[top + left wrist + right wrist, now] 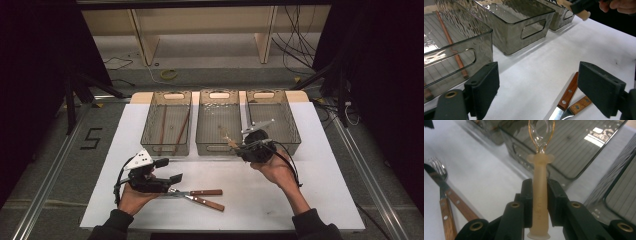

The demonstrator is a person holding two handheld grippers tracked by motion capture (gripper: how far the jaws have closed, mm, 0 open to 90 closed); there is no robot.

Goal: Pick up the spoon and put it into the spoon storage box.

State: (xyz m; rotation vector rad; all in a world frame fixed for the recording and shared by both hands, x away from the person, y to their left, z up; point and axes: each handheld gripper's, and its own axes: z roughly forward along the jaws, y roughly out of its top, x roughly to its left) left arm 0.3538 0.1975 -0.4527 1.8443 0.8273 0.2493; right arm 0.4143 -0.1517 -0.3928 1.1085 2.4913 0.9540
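Observation:
A spoon (540,167) with a cream handle and a clear bowl stands upright between the pads of my right gripper (539,192), which is shut on its handle. In the high view that right gripper (242,145) hovers over the near rim of the middle bin (218,148), with the spoon (226,135) pointing at the bin. My left gripper (169,170) is open with nothing between its fingers (482,85). It hangs just above a wooden-handled knife (205,192) and fork (210,203) lying crossed on the white table (260,200).
Three smoky transparent bins stand in a row at the back. The left bin (150,122) holds brown chopsticks (162,125). The right bin (292,130) is beside my right hand. Beyond the table are shelving and cables on the floor.

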